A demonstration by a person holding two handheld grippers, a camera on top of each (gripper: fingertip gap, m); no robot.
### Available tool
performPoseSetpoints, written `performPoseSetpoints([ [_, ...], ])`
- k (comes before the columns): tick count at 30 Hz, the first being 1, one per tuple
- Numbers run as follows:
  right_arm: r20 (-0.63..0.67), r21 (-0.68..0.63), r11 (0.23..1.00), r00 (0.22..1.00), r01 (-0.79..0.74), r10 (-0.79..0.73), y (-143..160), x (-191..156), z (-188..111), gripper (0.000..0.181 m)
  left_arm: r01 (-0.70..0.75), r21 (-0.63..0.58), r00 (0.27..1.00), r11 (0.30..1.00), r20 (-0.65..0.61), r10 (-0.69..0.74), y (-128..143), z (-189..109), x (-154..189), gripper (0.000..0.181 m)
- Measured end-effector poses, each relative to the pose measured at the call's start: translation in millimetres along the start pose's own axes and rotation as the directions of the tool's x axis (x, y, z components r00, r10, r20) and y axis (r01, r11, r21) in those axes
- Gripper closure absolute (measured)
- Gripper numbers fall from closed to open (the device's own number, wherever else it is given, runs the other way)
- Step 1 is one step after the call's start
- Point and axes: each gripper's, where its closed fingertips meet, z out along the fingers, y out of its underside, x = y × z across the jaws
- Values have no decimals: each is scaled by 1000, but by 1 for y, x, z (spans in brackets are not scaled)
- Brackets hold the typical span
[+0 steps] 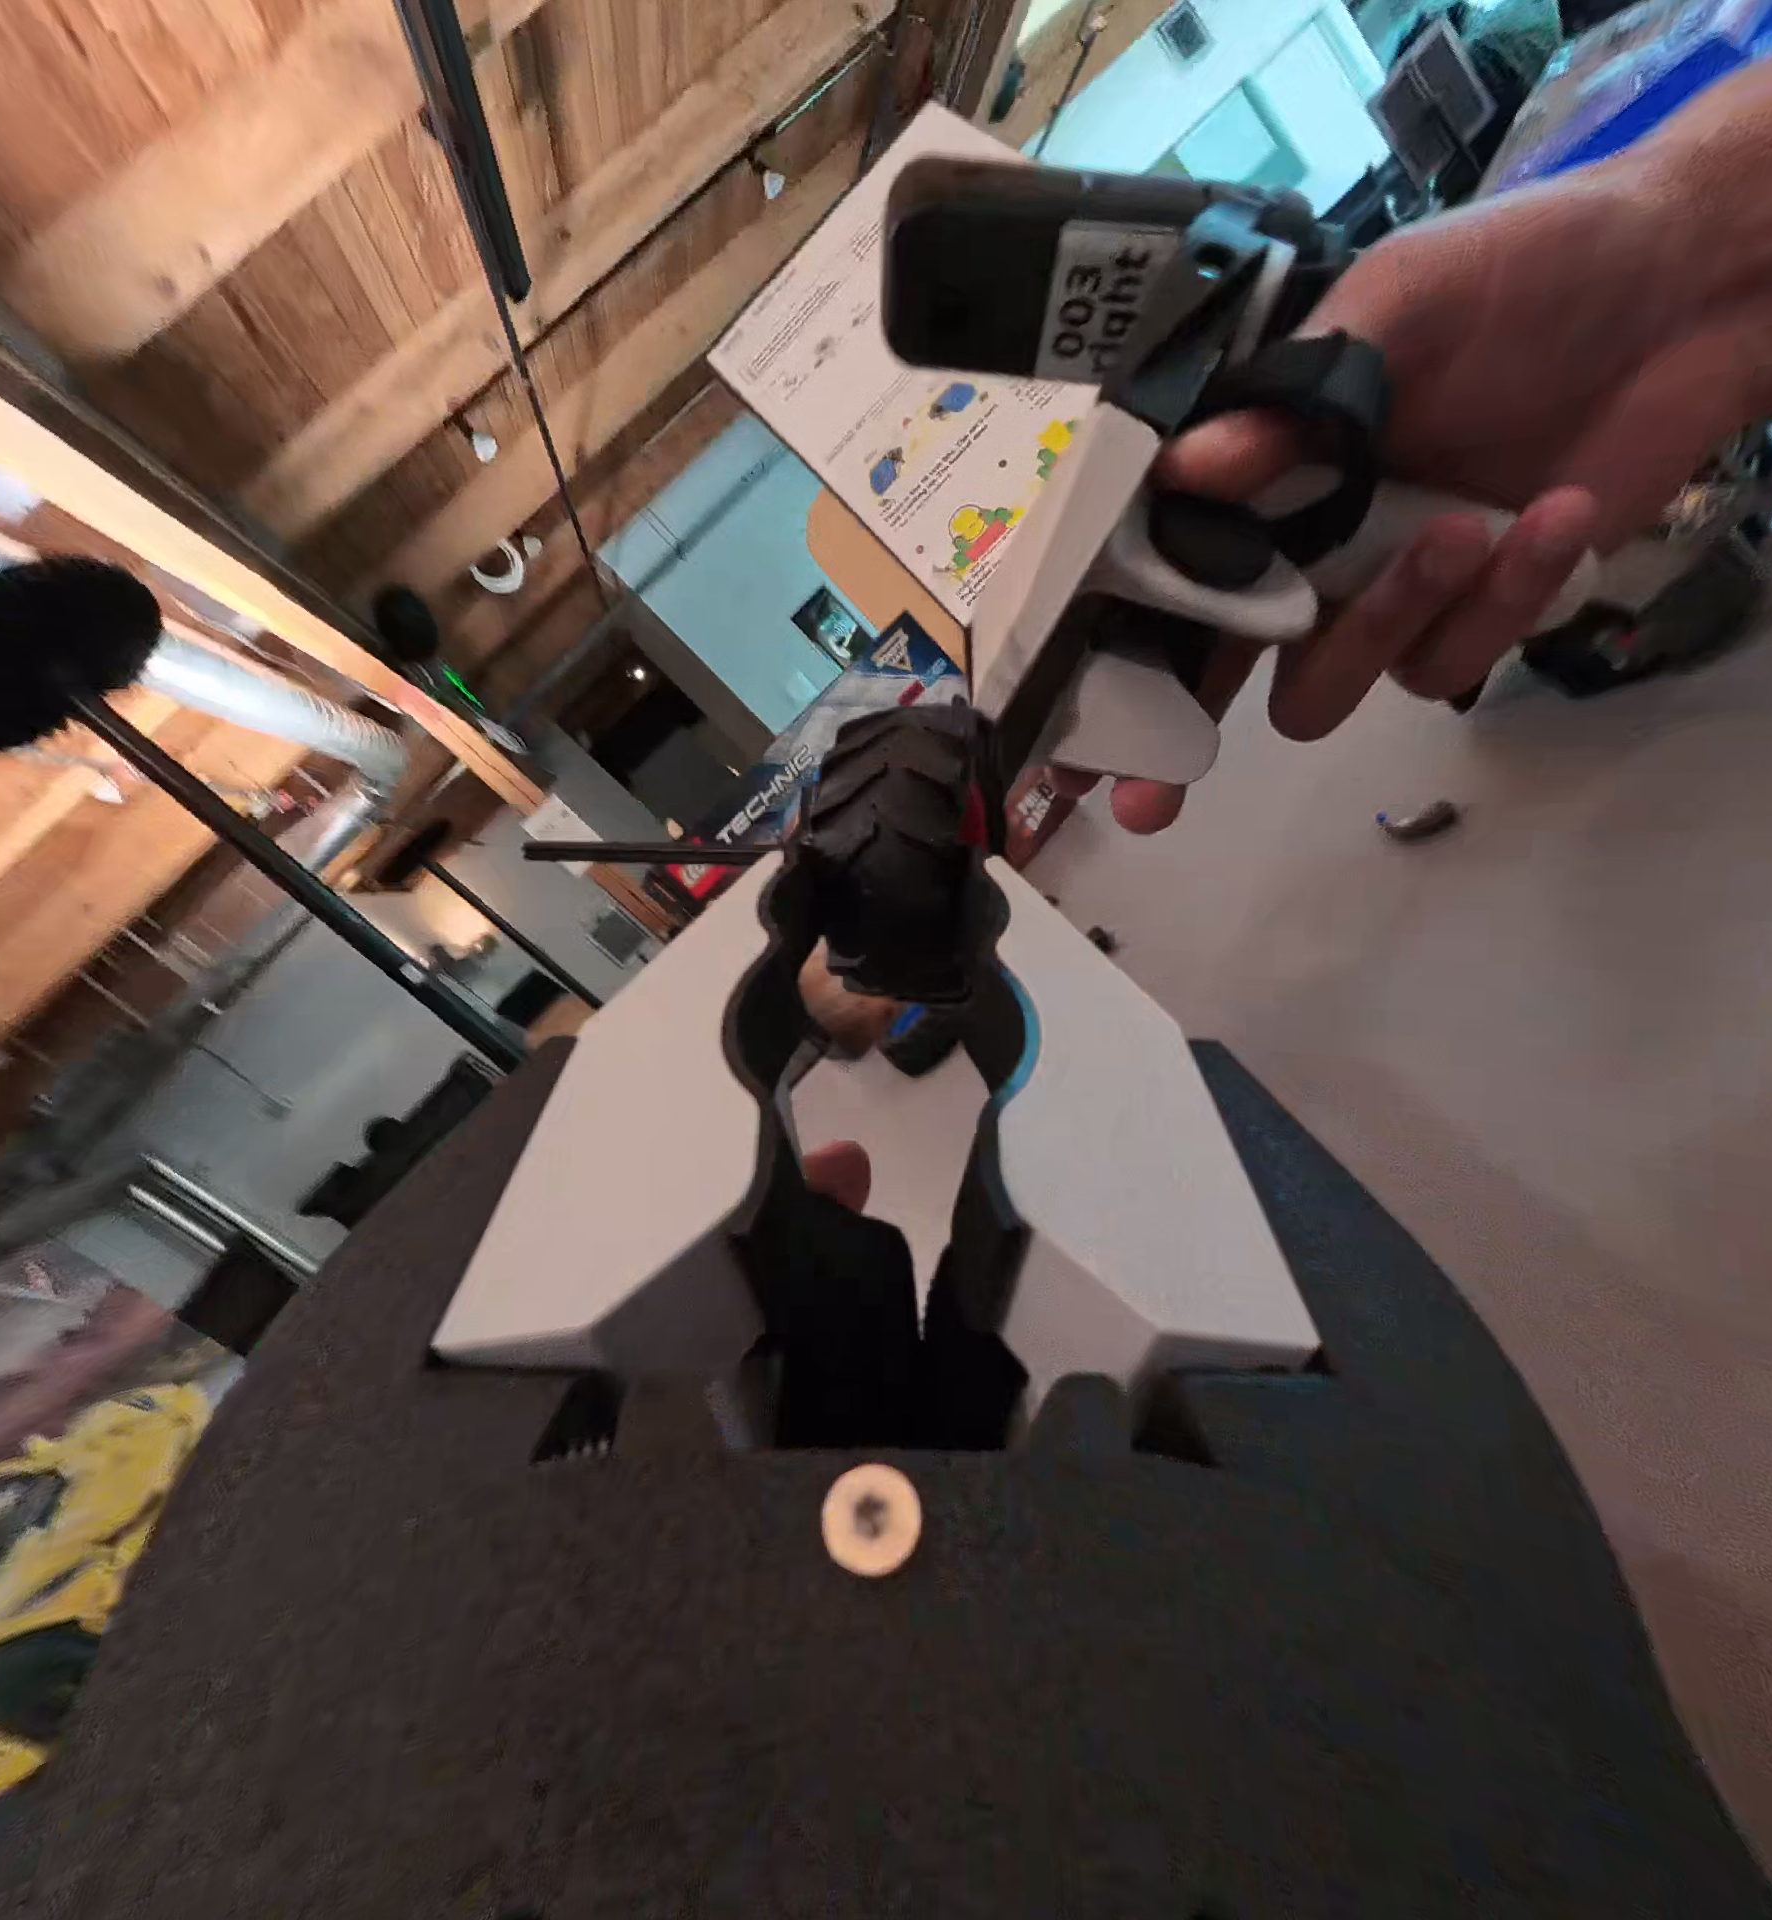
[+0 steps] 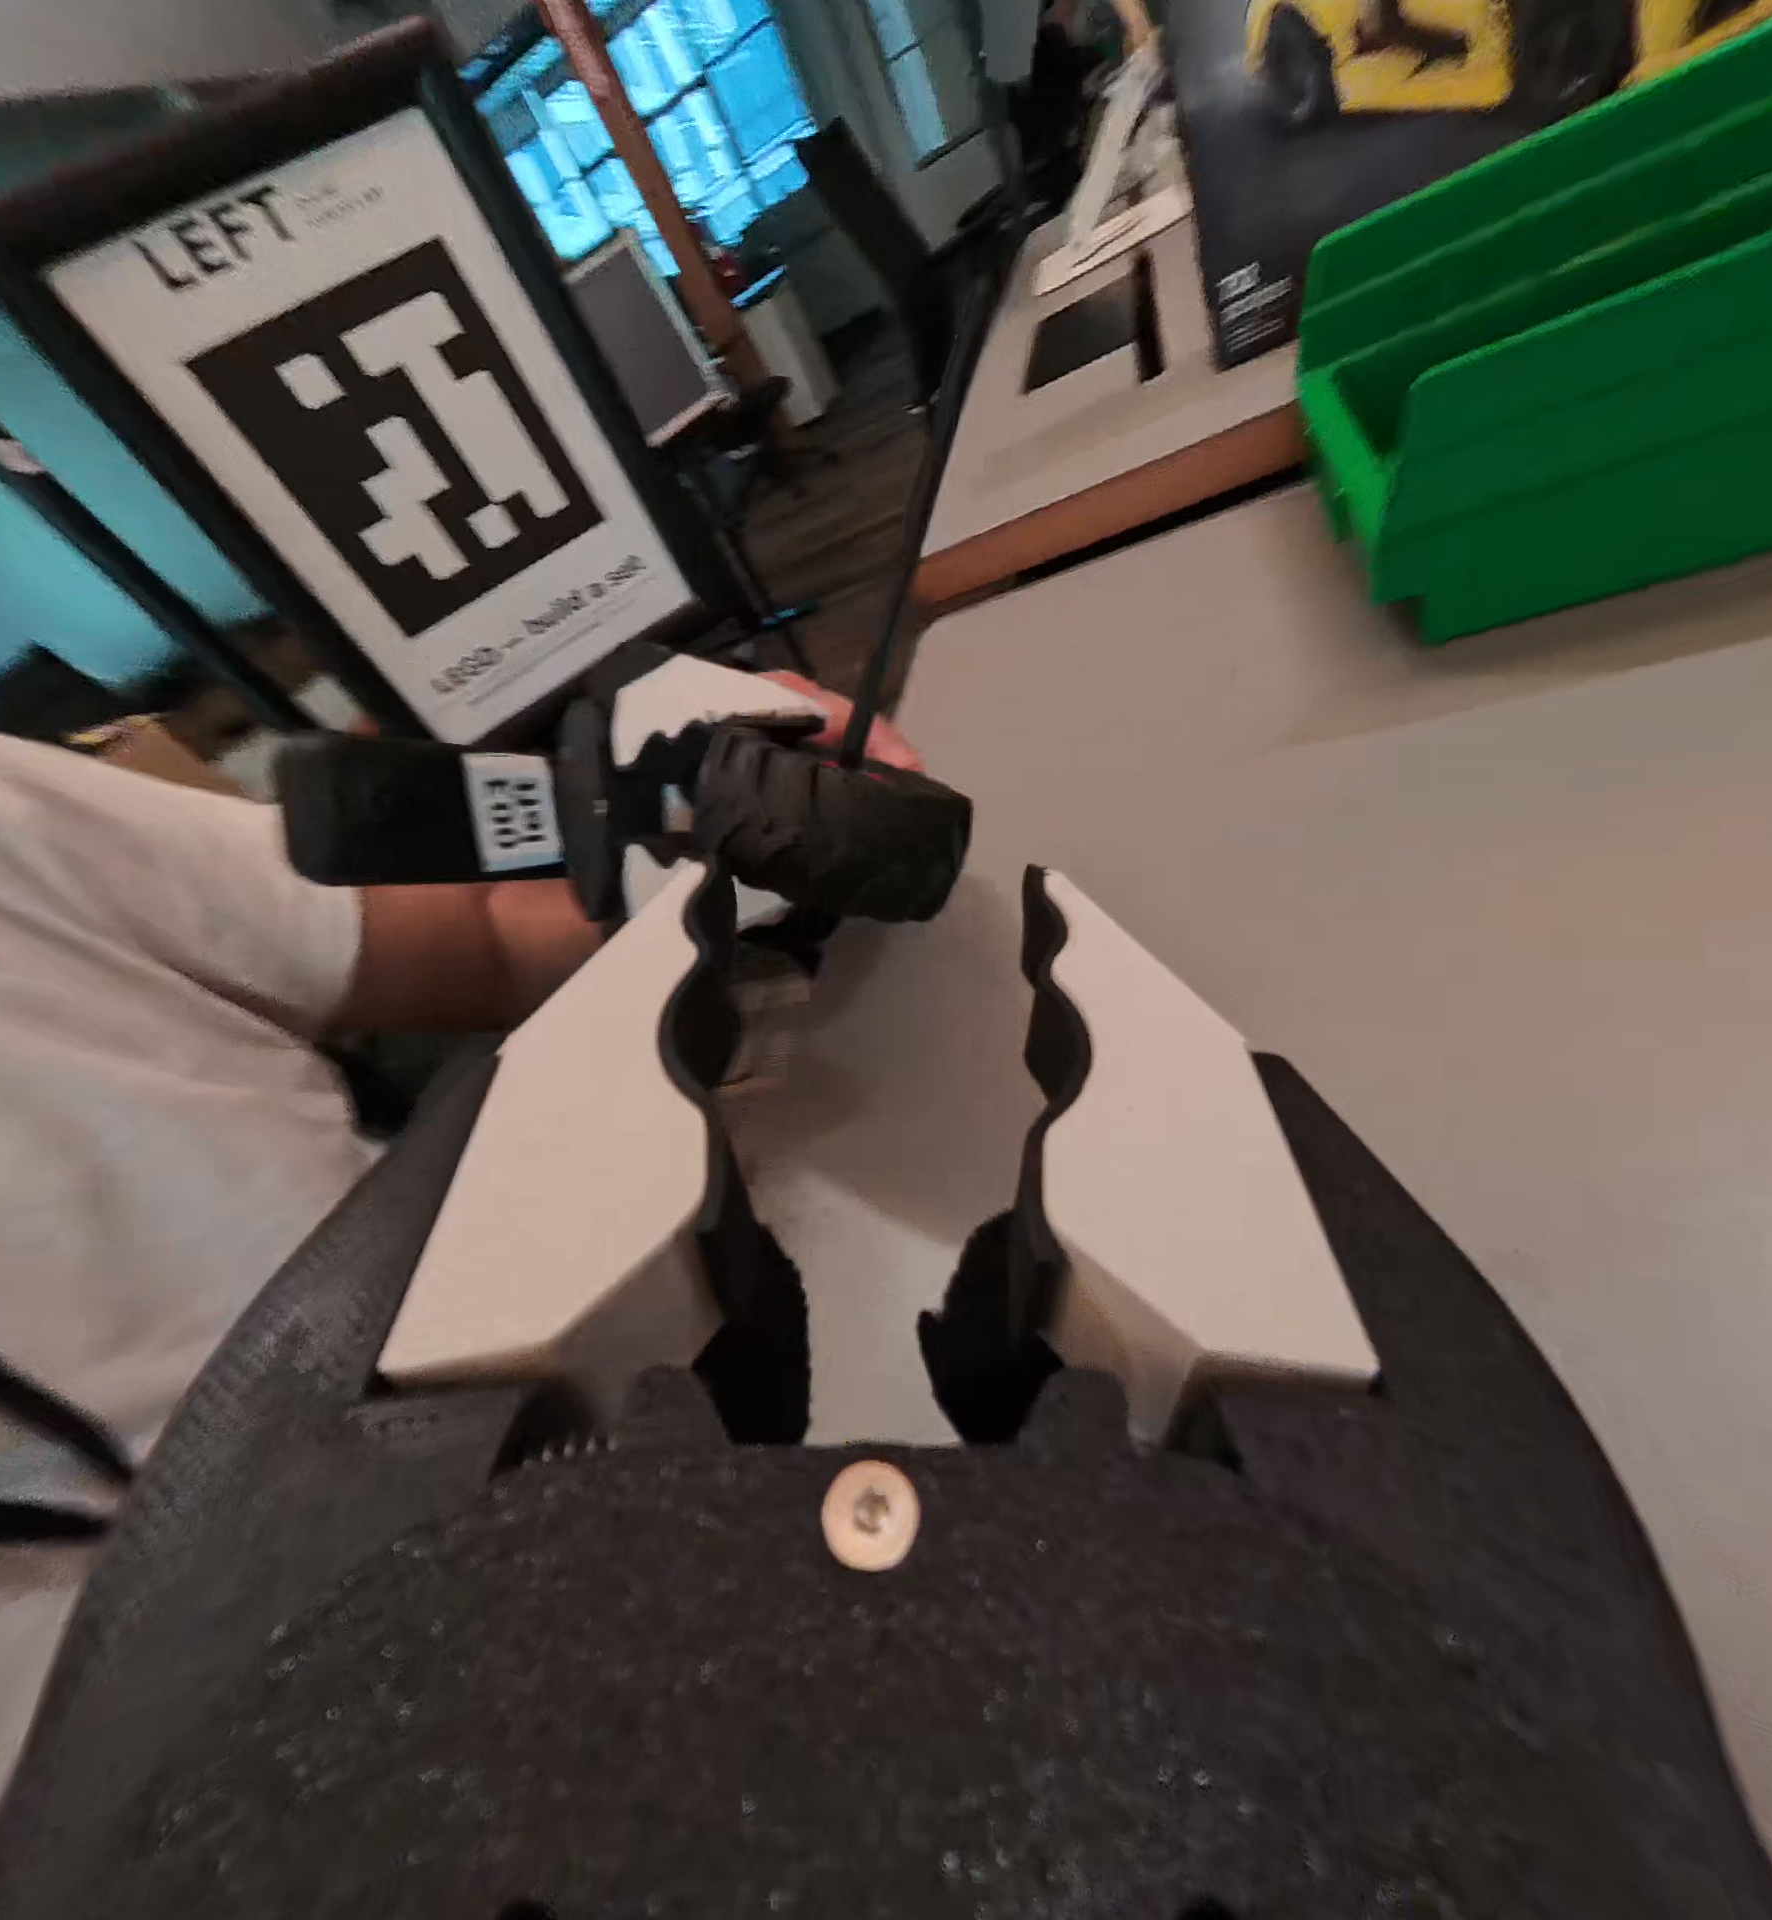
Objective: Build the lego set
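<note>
Left gripper [image 1: 887,894] clenched on black tyre [image 1: 897,862]; right gripper [image 2: 866,894], beside tyre, released, empty.

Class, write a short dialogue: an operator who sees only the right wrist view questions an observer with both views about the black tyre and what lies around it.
Operator: Is the black tyre properly gripped?
Observer: Yes. The left wrist view shows the left gripper shut on it, near the fingertips.
Operator: Anything beyond my right gripper?
Observer: A white instruction sheet with coloured pictures shows behind it, partly hidden by it.
</note>
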Motion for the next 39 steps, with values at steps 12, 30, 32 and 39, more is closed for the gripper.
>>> performPoseSetpoints([
  [12,-4,-9,999,999,32,-32,10,4,15,166,-283,3,954,959,-104,282,8,0,43,156],
  [30,-32,92,995,999,-23,26,12,18,21,178,-202,-78,974,976,-118,192,26,0,54,156],
  [32,-69,81,997,998,16,-10,11,21,20,178,-179,-92,977,979,-133,166,30,1,55,155],
  [39,-308,-95,934,882,344,-356,18,40,15,178,463,-307,769,832,-327,-549,27,0,51,110],
])
